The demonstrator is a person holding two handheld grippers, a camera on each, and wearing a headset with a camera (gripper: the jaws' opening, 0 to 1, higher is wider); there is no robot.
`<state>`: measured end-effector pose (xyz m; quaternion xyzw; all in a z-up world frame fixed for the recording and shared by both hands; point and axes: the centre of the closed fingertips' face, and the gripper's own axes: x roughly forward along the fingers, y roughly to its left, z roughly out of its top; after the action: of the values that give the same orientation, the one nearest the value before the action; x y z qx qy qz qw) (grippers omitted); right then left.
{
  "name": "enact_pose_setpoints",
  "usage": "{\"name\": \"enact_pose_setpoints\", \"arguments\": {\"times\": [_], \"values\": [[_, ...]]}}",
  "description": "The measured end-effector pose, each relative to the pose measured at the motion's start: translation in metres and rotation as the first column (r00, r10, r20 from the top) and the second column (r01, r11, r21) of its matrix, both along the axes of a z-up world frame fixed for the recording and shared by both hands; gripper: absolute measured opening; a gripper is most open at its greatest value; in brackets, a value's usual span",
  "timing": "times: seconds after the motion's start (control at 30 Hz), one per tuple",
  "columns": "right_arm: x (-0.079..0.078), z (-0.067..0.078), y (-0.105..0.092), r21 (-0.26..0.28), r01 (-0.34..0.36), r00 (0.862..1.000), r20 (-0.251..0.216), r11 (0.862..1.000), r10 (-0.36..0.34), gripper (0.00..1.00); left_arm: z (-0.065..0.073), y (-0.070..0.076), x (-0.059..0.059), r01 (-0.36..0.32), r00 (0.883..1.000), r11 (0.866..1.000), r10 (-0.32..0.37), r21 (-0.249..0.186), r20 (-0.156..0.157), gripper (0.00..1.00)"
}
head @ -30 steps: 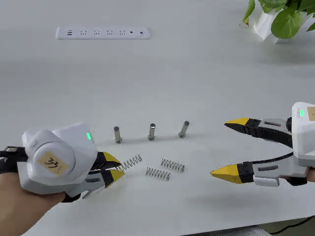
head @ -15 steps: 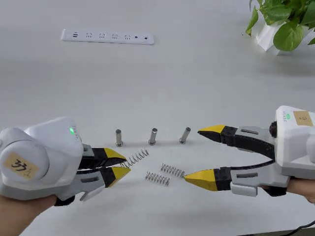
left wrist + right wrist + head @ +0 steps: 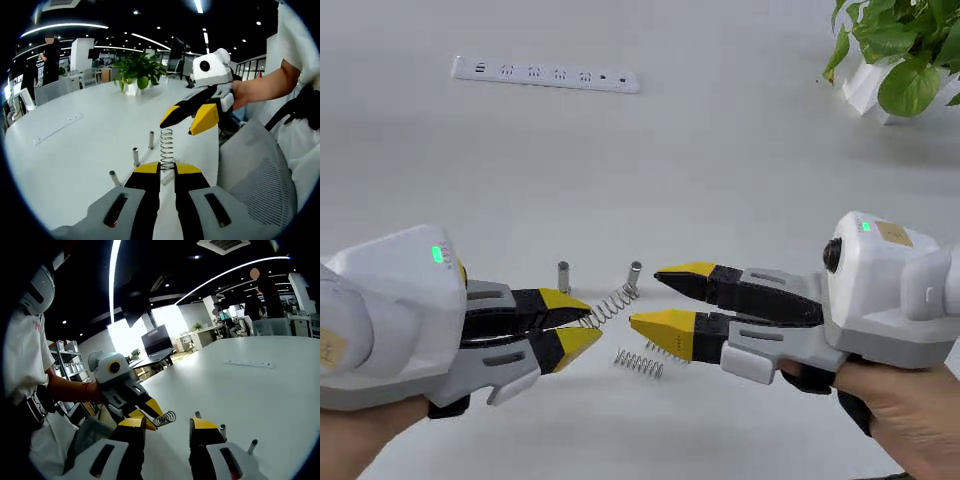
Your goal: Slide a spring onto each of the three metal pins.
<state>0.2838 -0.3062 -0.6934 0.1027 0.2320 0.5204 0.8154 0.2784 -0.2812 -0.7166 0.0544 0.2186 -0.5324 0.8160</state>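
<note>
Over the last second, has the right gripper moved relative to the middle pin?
Yes. The right gripper has come leftward: its jaws were well right of the middle pin and now end just beside it.

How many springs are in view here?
3. The first spring is clamped in the left gripper, a second spring lies on the table, a third spring lies partly hidden behind the right gripper.

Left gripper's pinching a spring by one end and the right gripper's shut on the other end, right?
No: the right gripper is open, jaws apart near the free end of the spring, as the right gripper view shows. The left gripper does pinch it.
</note>
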Motion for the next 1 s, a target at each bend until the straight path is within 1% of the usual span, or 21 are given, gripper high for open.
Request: {"name": "enact_pose_setpoints", "arguments": {"times": [0.07,0.1,0.13,0.2,0.23,0.3,0.4,0.47,0.73,0.8,0.87,1.0], "values": [[0.003,0.0,0.0,0.026,0.015,1.0,-0.017,1.0,-0.015,0.28,0.002,0.0,0.0,-0.002,1.0,1.0,0.002,-0.006,0.005,0.07],[0.003,0.0,0.0,0.034,0.022,1.0,-0.022,0.999,-0.021,0.27,0.002,0.0,0.0,-0.002,1.0,1.0,0.002,-0.011,0.004,0.07],[0.004,0.001,0.002,0.057,0.035,0.999,-0.042,0.998,-0.033,0.26,0.004,-0.001,0.0,-0.004,1.0,1.0,0.004,-0.02,0.001,0.07],[0.004,0.002,0.003,0.073,0.042,0.998,-0.053,0.996,-0.039,0.23,0.005,-0.001,0.001,-0.009,1.0,1.0,0.009,-0.028,0.004,0.07],[0.005,0.003,0.003,0.089,0.052,0.997,-0.063,0.995,-0.047,0.22,0.006,-0.001,0.002,-0.014,1.0,0.999,0.014,-0.037,0.0,0.07],[0.007,0.005,0.005,0.111,0.061,0.996,-0.076,0.992,-0.053,0.2,0.008,-0.002,0.002,-0.016,1.0,0.999,0.016,-0.049,-0.003,0.07],[0.008,0.007,0.008,0.137,0.067,0.994,-0.096,0.988,-0.054,0.17,0.009,-0.003,0.002,-0.017,1.0,0.998,0.017,-0.056,-0.003,0.07],[0.008,0.007,0.009,0.139,0.07,0.994,-0.096,0.988,-0.057,0.16,0.011,-0.004,0.002,-0.018,1.0,0.998,0.017,-0.067,-0.006,0.07],[0.008,0.011,0.013,0.172,0.08,0.992,-0.115,0.982,-0.061,0.11,0.013,-0.005,0.003,-0.02,1.0,0.996,0.019,-0.082,-0.01,0.07],[0.008,0.011,0.014,0.168,0.08,0.992,-0.109,0.983,-0.062,0.08,0.014,-0.006,0.003,-0.019,1.0,0.996,0.018,-0.083,-0.011,0.07],[0.009,0.01,0.013,0.168,0.081,0.992,-0.112,0.983,-0.062,0.08,0.013,-0.006,0.003,-0.019,1.0,0.996,0.018,-0.083,-0.012,0.07],[0.009,0.01,0.012,0.161,0.08,0.993,-0.103,0.984,-0.064,0.07,0.013,-0.007,0.003,-0.018,1.0,0.996,0.017,-0.084,-0.013,0.07]]}}
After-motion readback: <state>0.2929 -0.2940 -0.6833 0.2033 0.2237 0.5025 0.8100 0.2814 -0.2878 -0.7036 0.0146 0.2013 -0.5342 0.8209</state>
